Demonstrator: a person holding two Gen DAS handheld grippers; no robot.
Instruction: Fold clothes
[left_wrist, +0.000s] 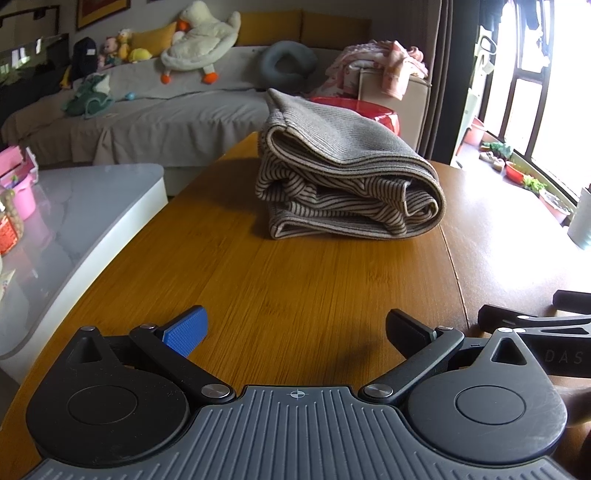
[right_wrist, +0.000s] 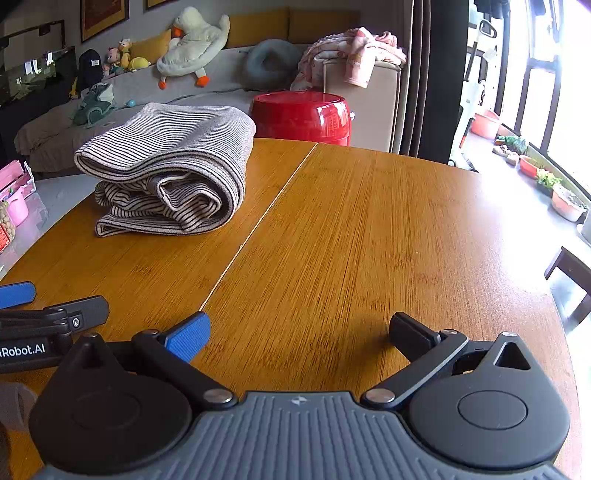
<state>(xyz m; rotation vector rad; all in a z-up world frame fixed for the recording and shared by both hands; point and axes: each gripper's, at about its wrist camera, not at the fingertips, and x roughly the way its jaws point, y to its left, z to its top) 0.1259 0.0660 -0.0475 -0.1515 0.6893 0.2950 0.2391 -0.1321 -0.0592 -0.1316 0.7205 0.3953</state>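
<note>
Both tools, left tool (left_wrist: 295, 330) and right tool (right_wrist: 299, 332), gaped wide (empty); the folded striped garment (left_wrist: 343, 177) lay at twelve o'clock from the left, nearer it.

A lived-in home living room: a long grey-covered sofa (left_wrist: 155, 110) strewn with a big white plush goose (left_wrist: 201, 37) and small toys, framed pictures on the wall, and a round bamboo-topped wooden table (right_wrist: 369, 240) beside a bright window.

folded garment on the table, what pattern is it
The folded garment has thin dark stripes on pale beige-grey, clearest in the right wrist view.
</note>
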